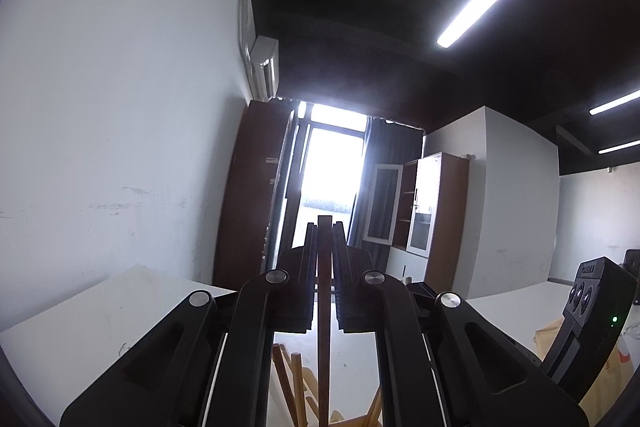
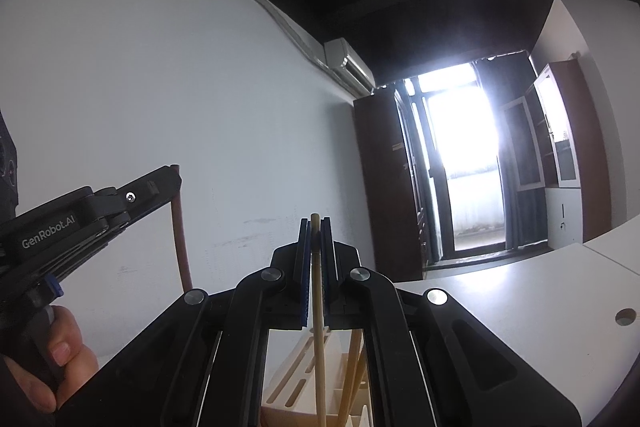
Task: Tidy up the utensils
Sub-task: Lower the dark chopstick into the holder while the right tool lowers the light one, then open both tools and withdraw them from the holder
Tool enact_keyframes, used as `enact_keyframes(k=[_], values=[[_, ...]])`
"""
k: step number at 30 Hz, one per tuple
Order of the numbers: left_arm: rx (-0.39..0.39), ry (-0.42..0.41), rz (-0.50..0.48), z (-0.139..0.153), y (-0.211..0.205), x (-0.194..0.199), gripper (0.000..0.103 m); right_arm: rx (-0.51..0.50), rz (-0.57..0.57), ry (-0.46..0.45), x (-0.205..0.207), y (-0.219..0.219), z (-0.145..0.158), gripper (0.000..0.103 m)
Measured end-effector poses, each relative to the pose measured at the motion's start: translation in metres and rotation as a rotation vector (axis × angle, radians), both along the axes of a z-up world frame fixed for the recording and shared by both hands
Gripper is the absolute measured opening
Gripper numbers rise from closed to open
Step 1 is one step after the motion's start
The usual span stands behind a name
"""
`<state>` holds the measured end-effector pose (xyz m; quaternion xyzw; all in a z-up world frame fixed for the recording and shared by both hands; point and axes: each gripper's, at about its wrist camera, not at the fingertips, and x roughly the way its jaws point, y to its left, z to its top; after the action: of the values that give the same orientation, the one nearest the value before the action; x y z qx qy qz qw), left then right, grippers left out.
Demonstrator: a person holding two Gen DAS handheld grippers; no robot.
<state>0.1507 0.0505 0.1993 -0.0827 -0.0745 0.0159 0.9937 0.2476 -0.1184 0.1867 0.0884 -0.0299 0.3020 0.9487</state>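
Left wrist view shows the left gripper [image 1: 324,227] clamped narrow on a dark brown wooden chopstick [image 1: 323,307], held near its top end so the long shaft hangs straight down toward the pale wooden slotted utensil holder [image 1: 308,387] below. That high, upright hold looks chosen so the tip can drop into a compartment; other wooden sticks already lean there. In the right wrist view, the right gripper [image 2: 315,227] pinches a light bamboo chopstick [image 2: 318,327] the same way, its lower end hidden somewhere down by the holder's open slots. A person's hand [image 2: 60,355] grips the left tool's handle. The holder stands on the white tabletop [image 2: 520,299], near its front edge, as far as I can tell.
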Motion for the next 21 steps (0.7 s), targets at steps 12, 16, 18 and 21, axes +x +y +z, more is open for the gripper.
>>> enact_keyframes(k=[12,16,18,21], values=[[0.029,0.041,-0.004,-0.0009,0.0003,0.0026,0.007,-0.072,-0.005,0.058,-0.0009,0.0031,-0.0023,0.005],[0.04,0.047,-0.003,-0.0011,0.0008,0.0032,0.007,-0.09,0.003,0.094,0.0018,0.0021,-0.0038,0.005],[0.049,0.054,0.001,-0.0031,0.0009,0.0038,0.007,-0.109,-0.003,0.095,-0.0004,0.0027,-0.0054,0.005],[0.048,0.071,0.002,-0.0084,0.0032,0.0063,0.007,-0.125,-0.003,0.106,-0.0035,0.0022,-0.0074,0.005]])
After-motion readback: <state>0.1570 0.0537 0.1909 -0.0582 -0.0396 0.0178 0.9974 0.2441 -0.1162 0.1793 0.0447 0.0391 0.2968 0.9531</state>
